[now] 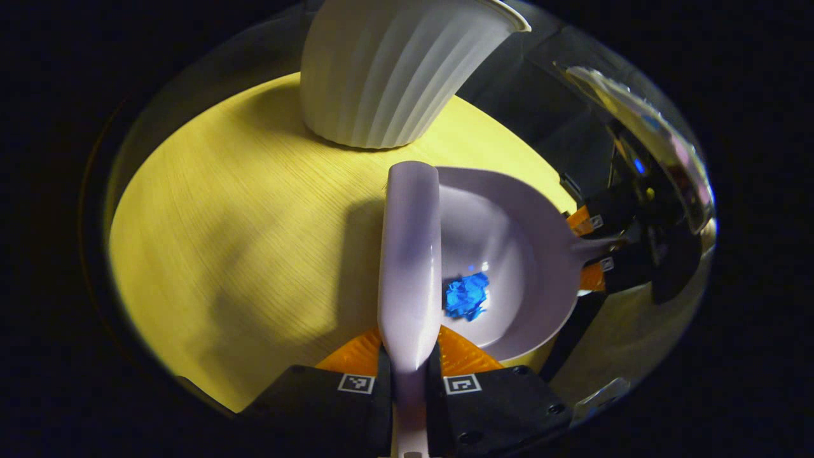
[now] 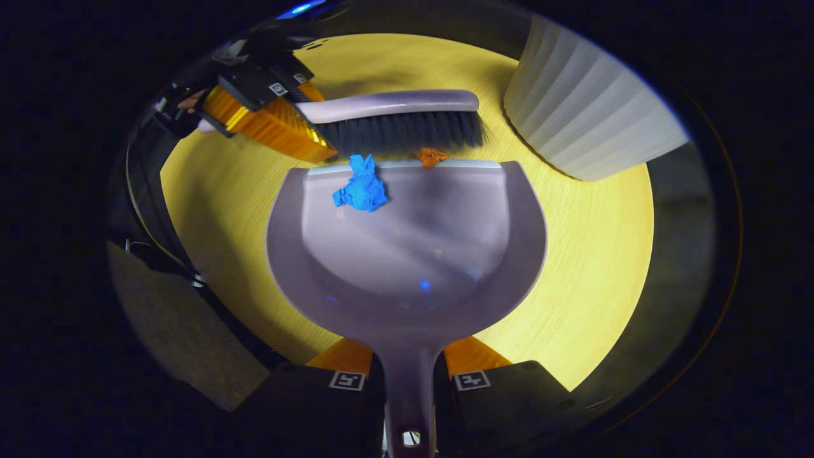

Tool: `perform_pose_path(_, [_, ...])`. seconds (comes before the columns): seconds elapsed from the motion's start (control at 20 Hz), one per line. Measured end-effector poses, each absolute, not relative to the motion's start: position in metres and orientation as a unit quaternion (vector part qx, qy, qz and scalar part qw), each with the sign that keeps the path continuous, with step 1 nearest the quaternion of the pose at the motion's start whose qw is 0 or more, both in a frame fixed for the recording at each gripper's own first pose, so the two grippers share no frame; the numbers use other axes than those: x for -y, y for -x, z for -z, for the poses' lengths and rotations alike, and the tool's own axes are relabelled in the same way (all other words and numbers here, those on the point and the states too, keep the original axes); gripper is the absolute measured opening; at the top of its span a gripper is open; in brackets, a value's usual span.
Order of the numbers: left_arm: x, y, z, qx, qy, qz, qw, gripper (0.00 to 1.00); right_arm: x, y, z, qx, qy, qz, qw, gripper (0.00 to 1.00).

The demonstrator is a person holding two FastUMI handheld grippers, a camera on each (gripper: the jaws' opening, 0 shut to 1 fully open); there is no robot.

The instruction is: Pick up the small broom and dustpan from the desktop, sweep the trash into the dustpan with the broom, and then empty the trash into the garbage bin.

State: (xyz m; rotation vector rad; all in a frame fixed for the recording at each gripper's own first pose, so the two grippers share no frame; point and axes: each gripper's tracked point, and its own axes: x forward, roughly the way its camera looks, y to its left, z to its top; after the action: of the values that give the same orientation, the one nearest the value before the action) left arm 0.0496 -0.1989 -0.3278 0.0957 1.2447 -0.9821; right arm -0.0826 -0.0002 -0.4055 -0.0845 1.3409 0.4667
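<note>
Left claw [image 1: 410, 375] grips broom [image 2: 394, 117]; right claw [image 2: 410, 375] grips dustpan [image 2: 407, 254]. Bristles lie along pan lip, mid-surface [image 2: 572, 267]. Blue scrap [image 2: 362, 187] inside; orange scrap [image 2: 431, 156] on the lip, needs pulling toward right claw.

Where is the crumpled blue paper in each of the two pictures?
Left gripper view: the blue paper lies inside the dustpan, just right of the broom, low and a bit right of the middle.
Right gripper view: the blue paper sits near the dustpan's front lip, left of the middle, just below the broom's bristles.
Shared landmark: the white ribbed bin.
</note>
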Motion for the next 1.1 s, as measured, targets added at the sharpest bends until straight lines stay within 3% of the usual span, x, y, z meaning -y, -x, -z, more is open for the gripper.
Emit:
perform_pose_path(0.25, [0.189, -0.018, 0.282, -0.554, 0.024, 0.411, 0.724, 0.24, -0.007, 0.089, 0.412, -0.595, 0.004, -0.199, 0.779, 0.36])
perform_pose_path(0.4, [0.168, -0.038, 0.273, -0.528, -0.009, 0.366, 0.766, 0.25, -0.008, 0.085, 0.408, -0.599, 0.011, -0.194, 0.777, 0.36])
perform_pose_path(0.55, [0.149, -0.076, 0.303, -0.54, -0.064, 0.322, 0.775, 0.25, -0.008, 0.087, 0.409, -0.607, 0.007, -0.192, 0.771, 0.36])
perform_pose_path(0.7, [0.168, -0.088, 0.343, -0.56, -0.101, 0.336, 0.75, 0.25, -0.008, 0.09, 0.408, -0.621, 0.007, -0.196, 0.759, 0.36])
perform_pose_path(1.1, [0.21, -0.038, 0.329, -0.586, -0.108, 0.48, 0.644, 0.25, -0.006, 0.088, 0.408, -0.619, 0.013, -0.202, 0.759, 0.36])
